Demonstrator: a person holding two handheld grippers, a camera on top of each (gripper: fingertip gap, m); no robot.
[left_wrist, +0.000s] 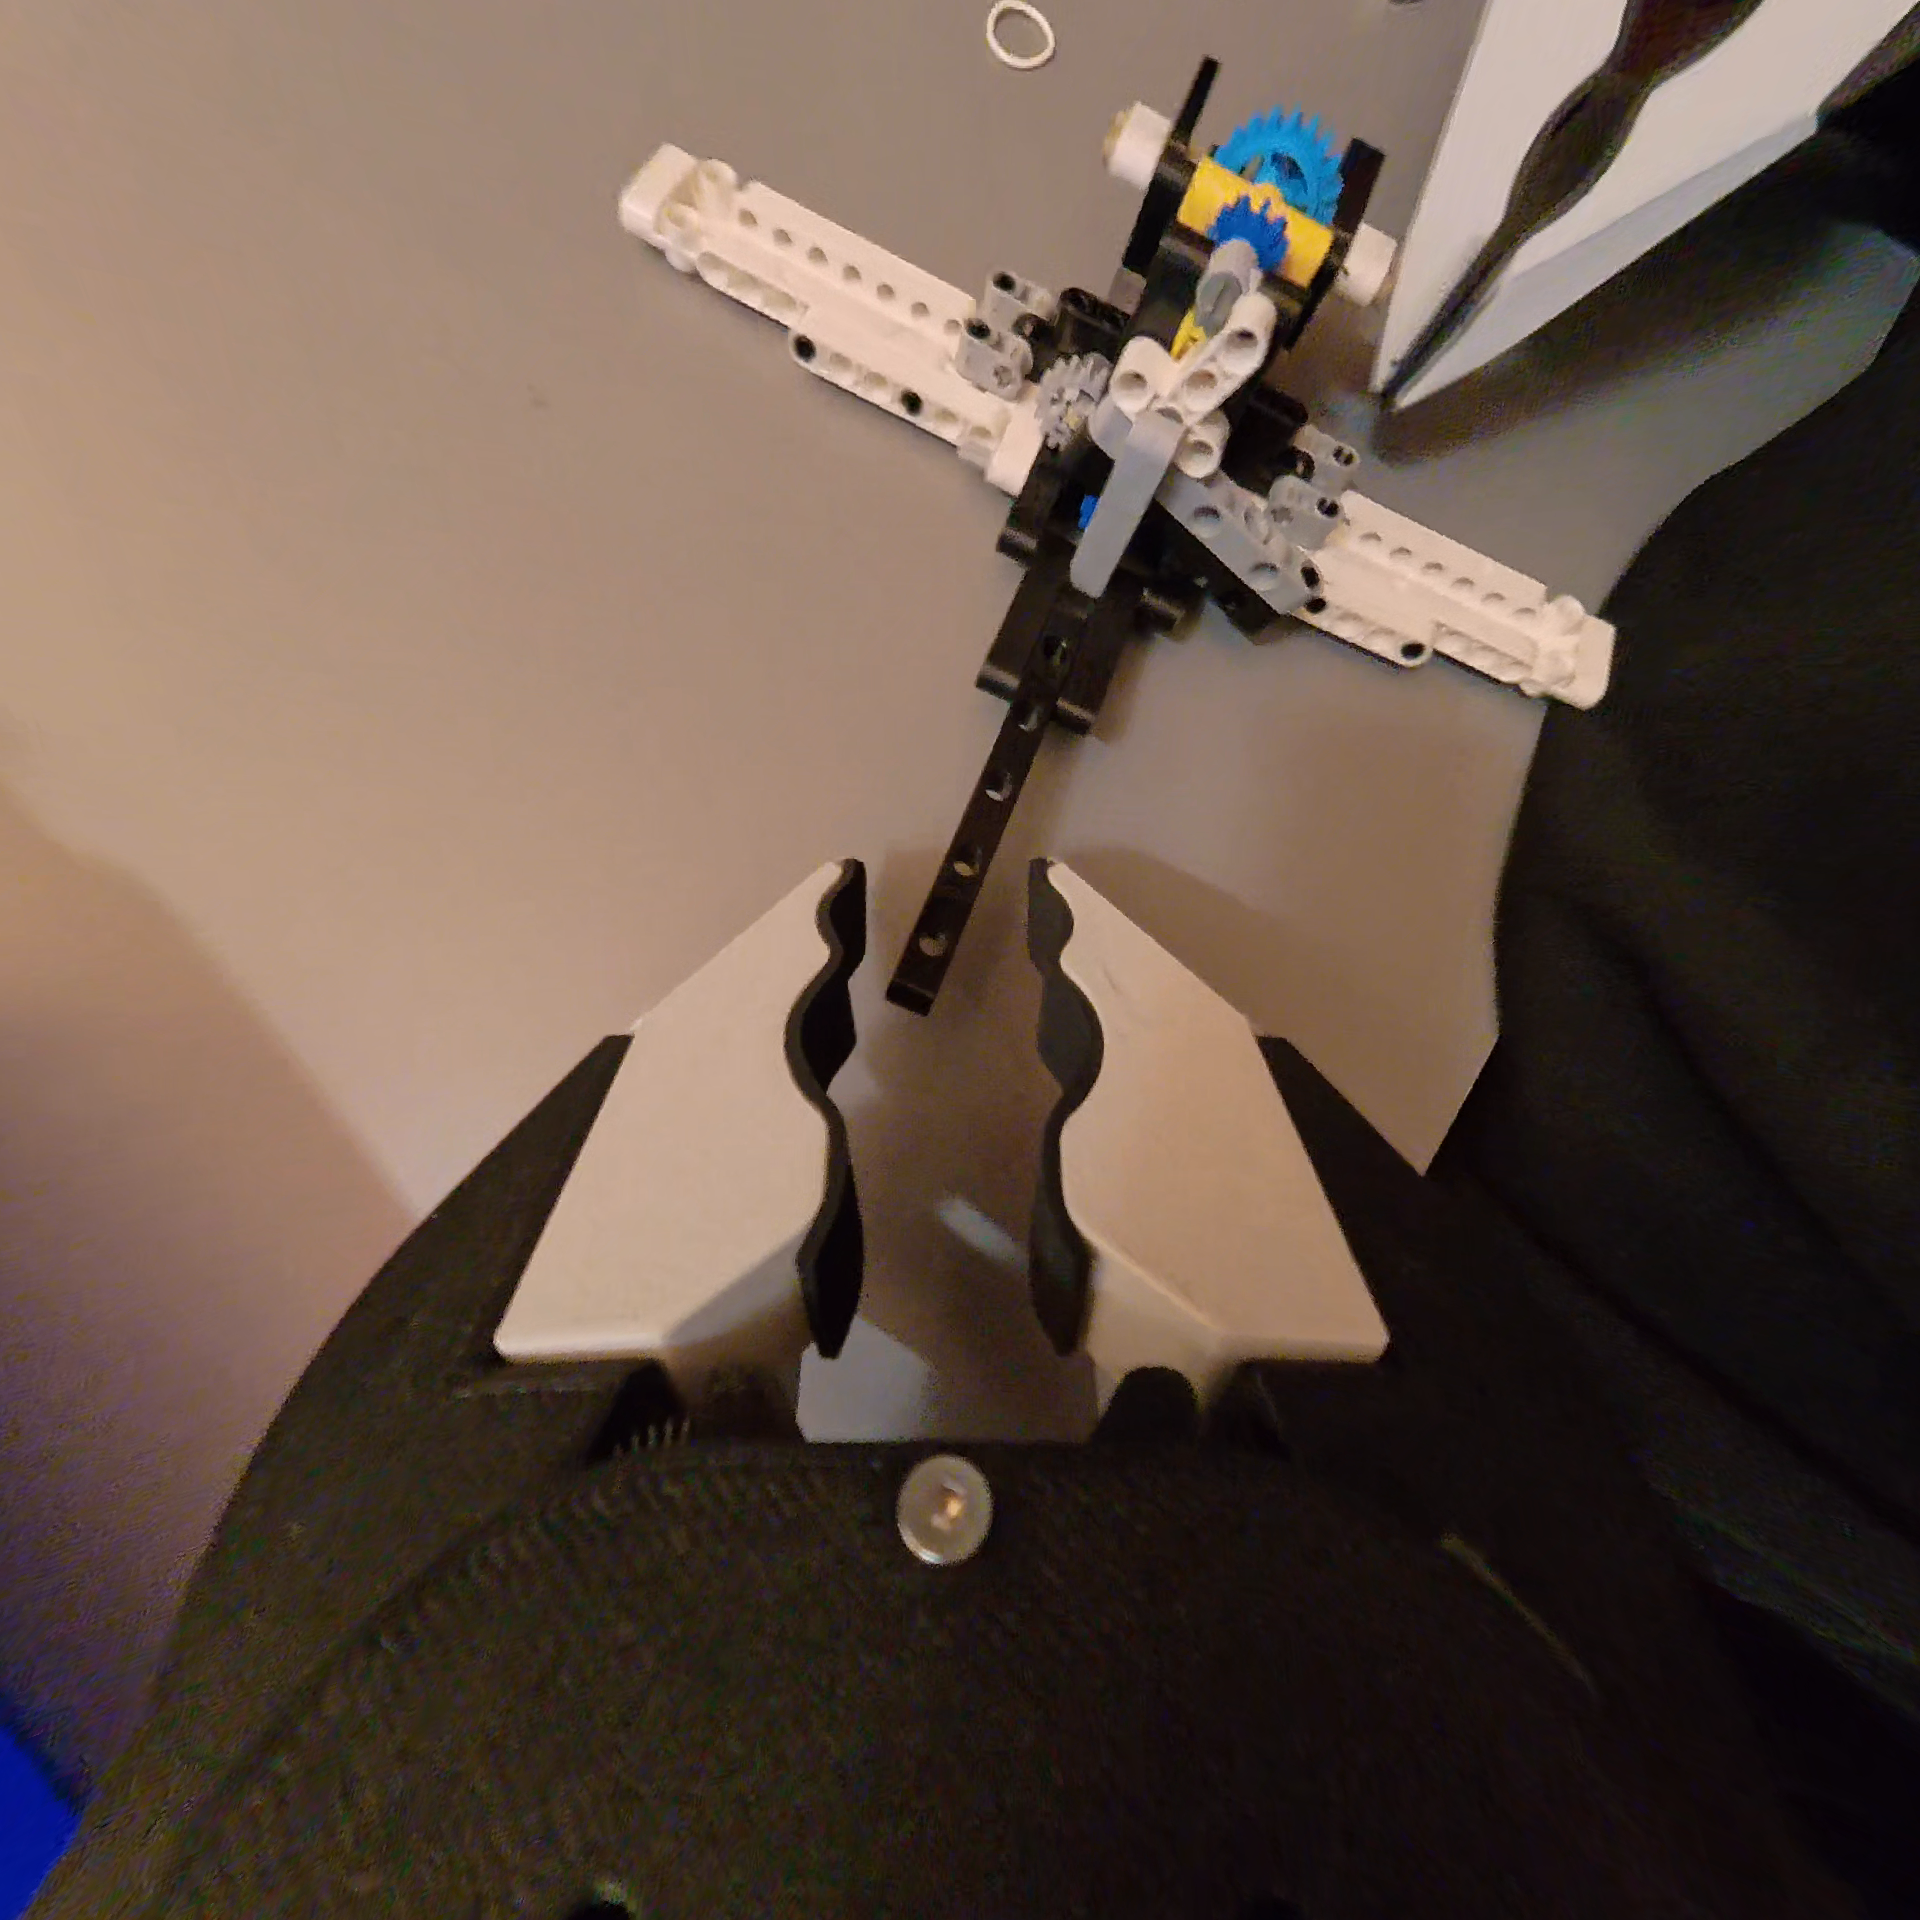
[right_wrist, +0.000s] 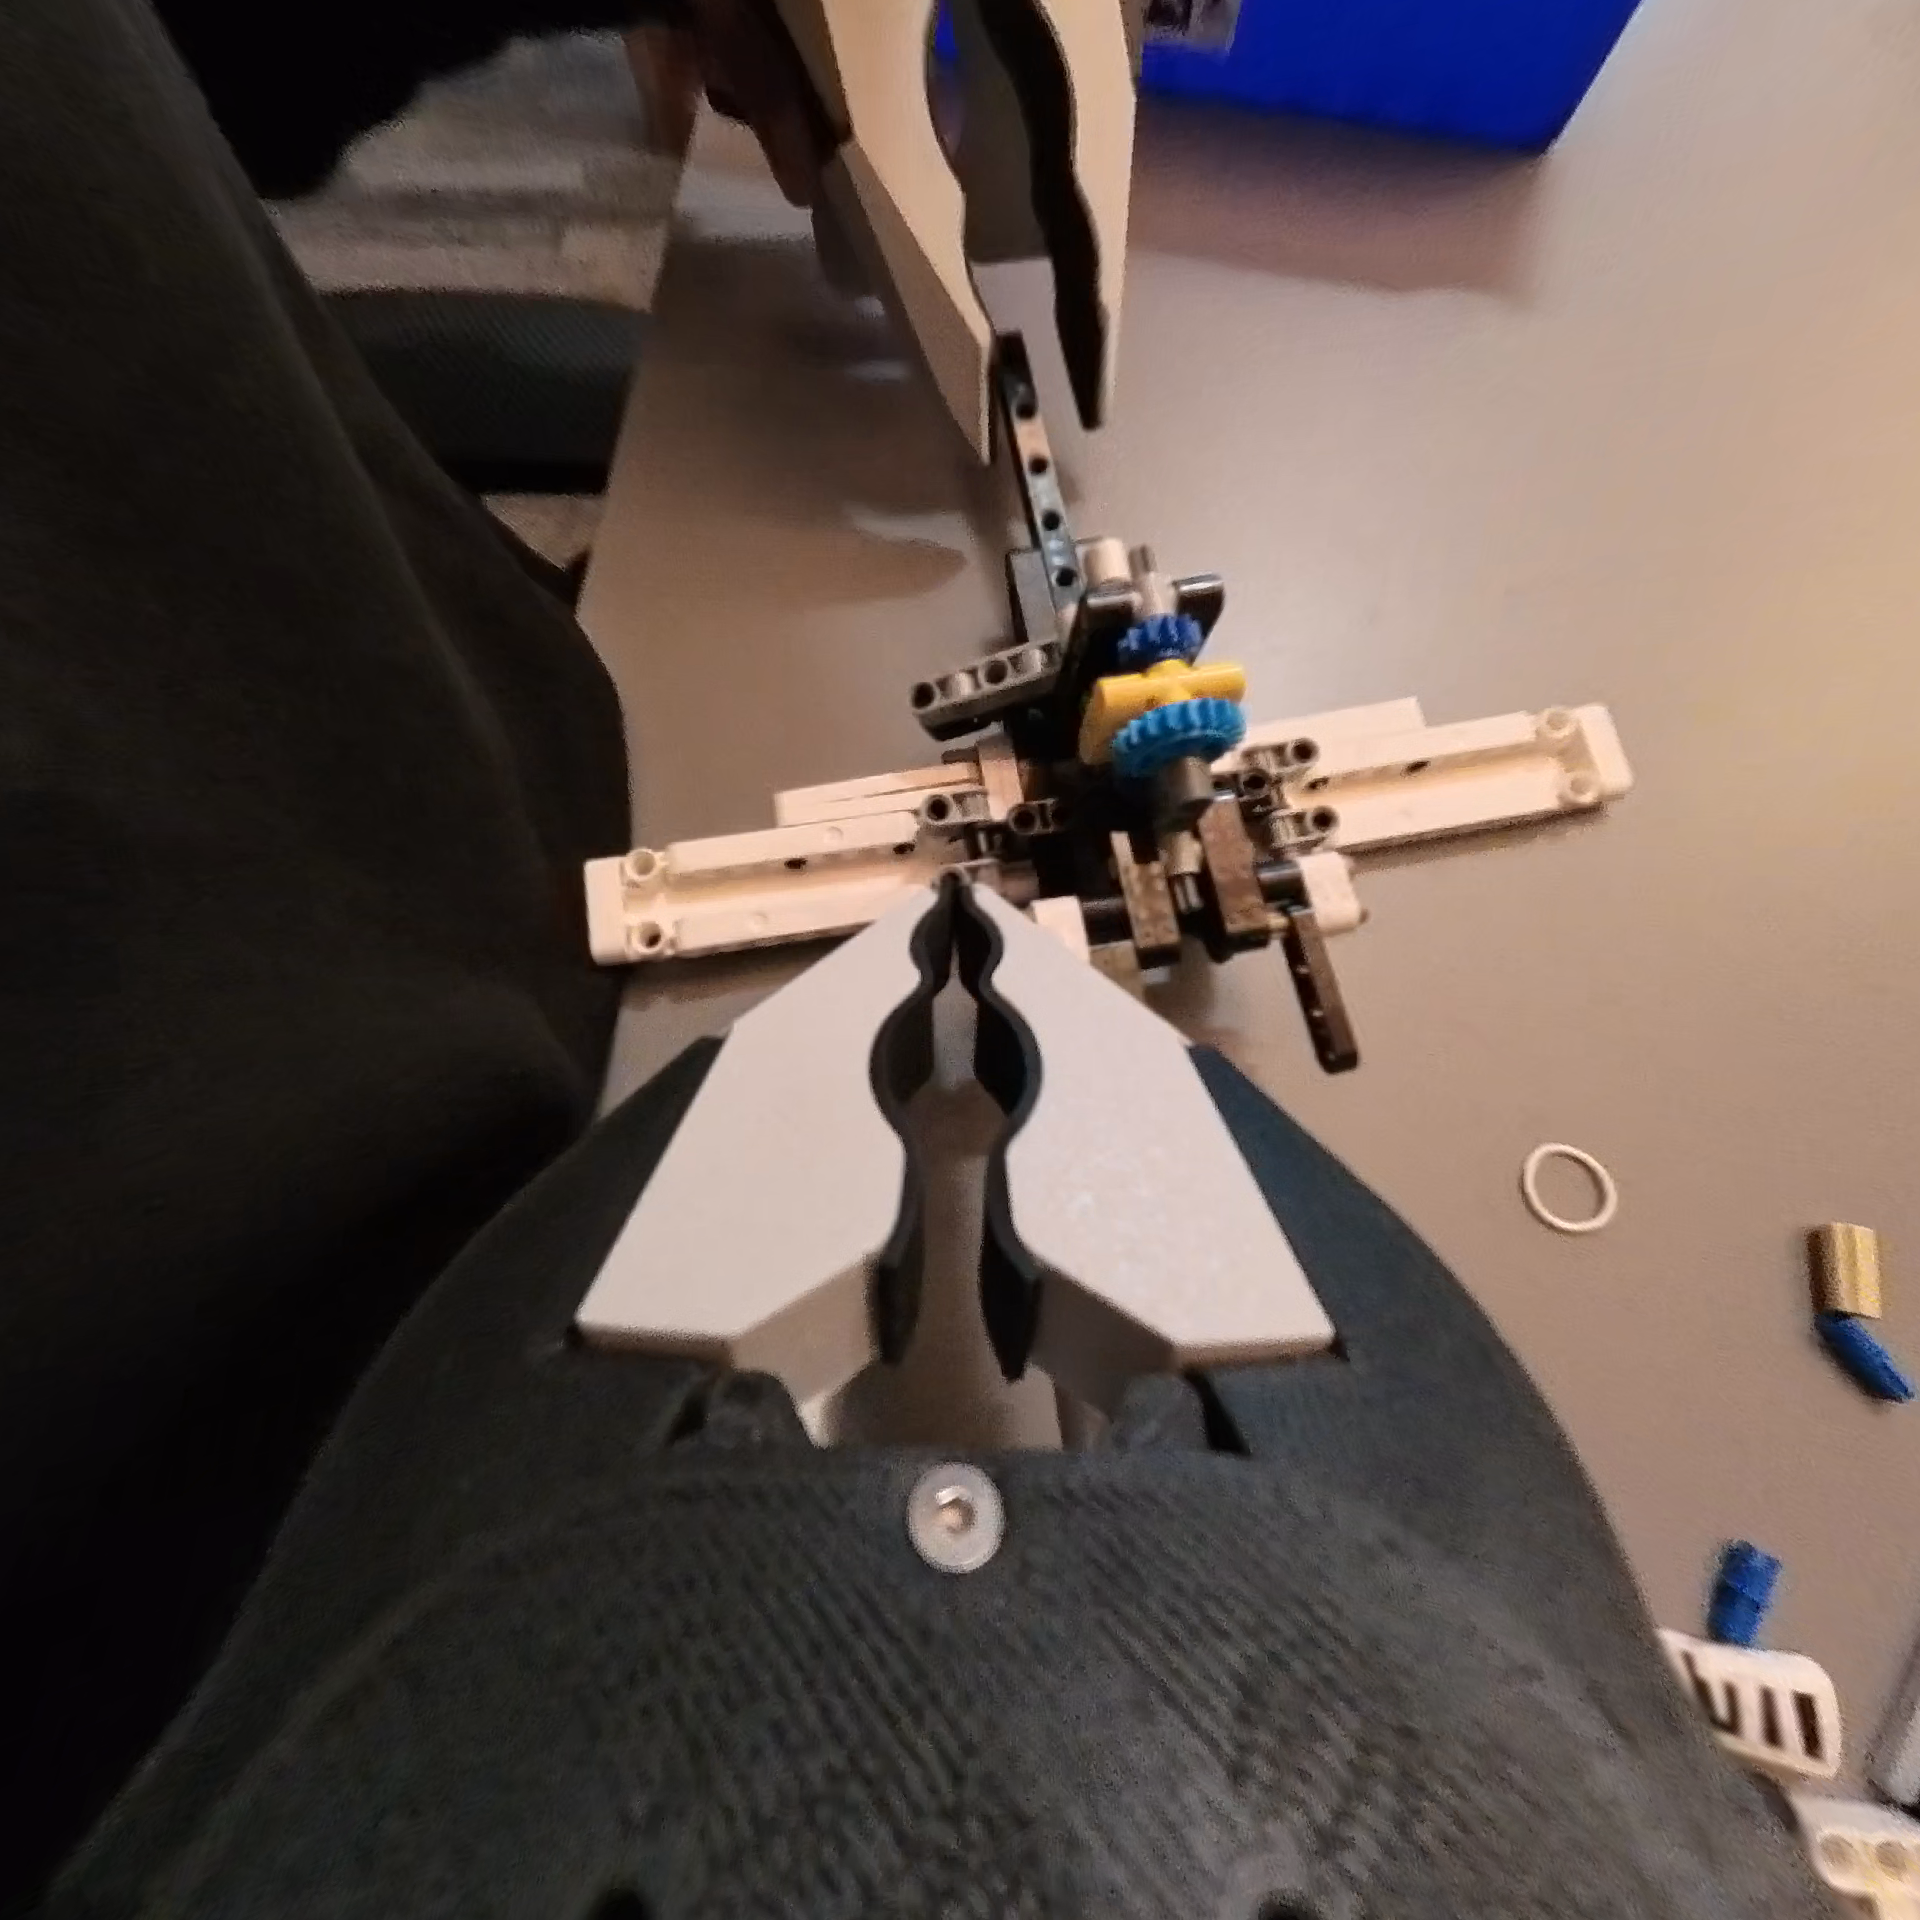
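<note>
Two tongs: left (left_wrist: 945, 935) straddles black beam (left_wrist: 961, 894), right (right_wrist: 951, 904) closed.

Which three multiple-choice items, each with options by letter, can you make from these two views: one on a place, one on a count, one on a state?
1. Where does the white ring lie?
A. flat on the grey table, apart from the brick model
B. on the model's blue gear
C. between the left gripper's fingers

2. How many blue gears show on the model?
A. none
B. two
C. five

3. How do the right gripper's fingers stand?
A. spread wide
B. tips together
C. out of view

Answers:
1 A, the ring lies alone on bare table.
2 B, a larger and a smaller one flank the yellow piece.
3 B, the tips meet at the white beam.
</note>
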